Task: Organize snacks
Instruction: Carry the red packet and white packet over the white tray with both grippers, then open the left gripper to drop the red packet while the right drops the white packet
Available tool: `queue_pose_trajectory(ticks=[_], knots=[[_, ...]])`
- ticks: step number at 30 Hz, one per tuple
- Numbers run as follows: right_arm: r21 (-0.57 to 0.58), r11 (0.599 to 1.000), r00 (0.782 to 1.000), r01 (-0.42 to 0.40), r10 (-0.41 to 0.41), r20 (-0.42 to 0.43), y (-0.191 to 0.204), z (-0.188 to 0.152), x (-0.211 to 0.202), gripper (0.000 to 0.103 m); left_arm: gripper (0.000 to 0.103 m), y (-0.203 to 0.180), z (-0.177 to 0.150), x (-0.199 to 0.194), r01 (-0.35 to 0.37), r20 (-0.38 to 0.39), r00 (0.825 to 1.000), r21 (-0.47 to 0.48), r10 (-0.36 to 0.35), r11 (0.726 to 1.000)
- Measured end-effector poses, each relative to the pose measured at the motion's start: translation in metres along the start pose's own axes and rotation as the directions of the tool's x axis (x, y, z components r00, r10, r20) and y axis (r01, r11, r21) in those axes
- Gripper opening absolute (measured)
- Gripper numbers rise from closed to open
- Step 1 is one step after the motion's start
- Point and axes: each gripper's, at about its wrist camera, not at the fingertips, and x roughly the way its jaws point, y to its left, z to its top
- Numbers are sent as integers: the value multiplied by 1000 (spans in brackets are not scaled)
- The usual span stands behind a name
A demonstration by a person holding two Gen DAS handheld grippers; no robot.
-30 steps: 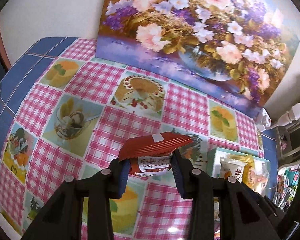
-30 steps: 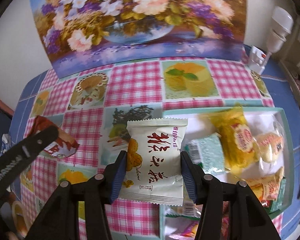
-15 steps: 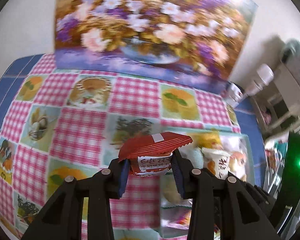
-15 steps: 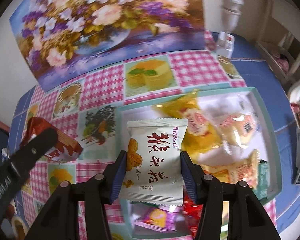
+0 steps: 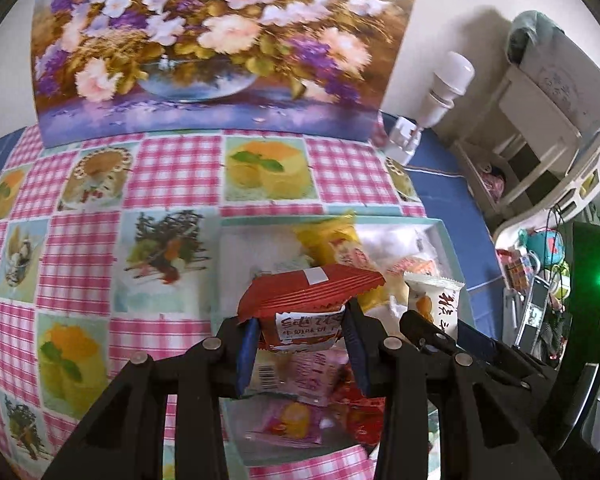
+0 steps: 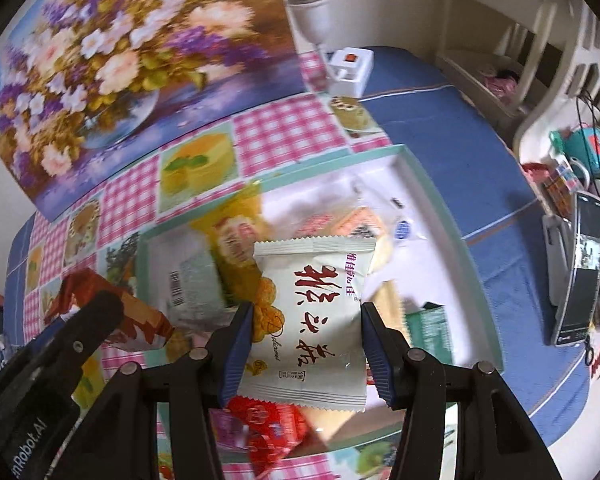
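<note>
Snack inventory, both of my claws loaded. My left gripper [image 5: 300, 344] is clenched on a red crinkle-edged foil snack packet [image 5: 308, 300] with a white label panel printed in red; the characters on it are too small for me to read. My right gripper [image 6: 304, 344] is clamped on a cream-white sealed pillow packet [image 6: 312, 320] with large red brush characters down its front, a purple line of small print at the top right, a picture of orange puffed pieces at its left edge and the cursive word "Delicious" partly legible beneath. Both packets hang above a shallow white tray with a mint-green rim [image 6: 440, 200], which lies on a pink gingham tablecloth with dessert pictures [image 5: 80, 264]. In the tray: a yellow wrapped cake [image 6: 236, 236], a pale green packet with a barcode [image 6: 192, 280], a dark green packet [image 6: 428, 328], a clear-wrapped bun with a blue round sticker [image 6: 400, 228], a pink packet [image 5: 292, 428] and a red packet [image 6: 268, 424]. In the right view my left gripper's black arm carries white lettering ending "nRobot.AI". A flower-bouquet painting [image 5: 204, 40] leans against the wall behind the cloth. Since a second ago the tray has come from the far right edge of the left view to directly beneath the red packet, and in the right view it now fills the middle; neither grip has changed.
</note>
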Motion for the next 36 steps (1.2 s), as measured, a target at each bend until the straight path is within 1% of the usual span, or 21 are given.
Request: queue_pose_trajectory(ticks=[3, 8, 15, 20, 22, 24, 28, 29, 31, 32, 36], knots=[[6, 1000, 1000, 4, -4, -2, -9, 1, 0, 56, 41, -6, -2, 6, 11, -15, 1000, 1, -11, 1000], [18, 1000, 1000, -2, 2, -9, -15, 1, 1, 56, 41, -11, -4, 12, 9, -31, 999, 8, -9, 1000], [18, 1000, 1000, -10, 11, -14, -11, 2, 3, 56, 41, -9, -4, 16, 8, -47, 999, -2, -8, 1000], [11, 1000, 1000, -11, 11, -18, -10, 2, 4, 56, 42, -6, -4, 17, 29, -55, 998, -24, -30, 999], [9, 1000, 1000, -10, 11, -20, -9, 2, 4, 56, 43, -4, -3, 16, 30, -53, 998, -29, -32, 999], [6, 1000, 1000, -10, 10, -22, -9, 2, 5, 56, 48, -2, -3, 15, 28, -49, 998, -35, -30, 999], [-2, 1000, 1000, -9, 9, -29, -6, 2, 7, 56, 49, 6, -2, 14, 27, -46, 999, -56, -29, 998], [-4, 1000, 999, -8, 8, -31, -6, 2, 8, 56, 50, 8, -2, 14, 21, -46, 999, -62, -23, 998], [-8, 1000, 999, -7, 6, -34, -5, 2, 9, 56, 56, 13, -1, 13, -3, -42, 999, -67, 0, 998], [-9, 1000, 999, -6, 6, -36, -5, 3, 10, 56, 62, 14, -1, 13, -10, -41, 999, -69, 7, 998], [-12, 1000, 999, -2, 2, -43, -3, 3, 14, 56, 64, 25, 0, 13, -44, -37, 998, -89, 41, 995]])
